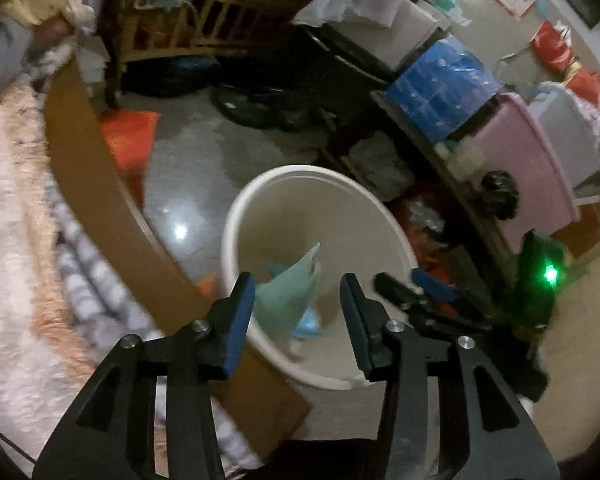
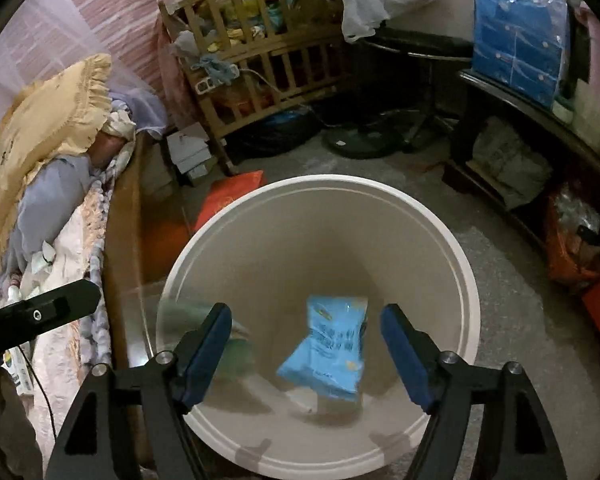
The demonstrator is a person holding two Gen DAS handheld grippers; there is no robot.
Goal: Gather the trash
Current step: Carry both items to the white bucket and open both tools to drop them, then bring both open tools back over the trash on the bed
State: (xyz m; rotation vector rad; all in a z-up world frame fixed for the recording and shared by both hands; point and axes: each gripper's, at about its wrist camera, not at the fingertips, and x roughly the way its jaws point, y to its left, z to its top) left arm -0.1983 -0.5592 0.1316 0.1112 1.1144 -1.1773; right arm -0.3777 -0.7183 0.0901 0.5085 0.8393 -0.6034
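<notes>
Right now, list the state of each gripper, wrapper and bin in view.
White round plastic bin: upright, open-topped, on the floor.
Blue printed plastic packet: free inside the bin, untouched.
Pale green plastic wrapper: loose inside the bin, blurred.
Left gripper: open, nothing gripped.
Right gripper: open, empty.

Green wrapper [image 2: 204, 320] motion-blurred.

Cluttered bedroom in a home. Bed [image 2: 72, 264] along one side, heaped with blankets and a frilled yellow pillow [image 2: 48, 128]. Wooden crib [image 2: 260, 64] against the pink wall, stuffed with clothes and toys. Dark shelf [image 2: 540, 128] holding a blue package [image 2: 520, 36] and bags. Stool [image 2: 420, 48], floor fan base [image 2: 360, 140], white bin [image 2: 324, 200] on speckled floor.
</notes>
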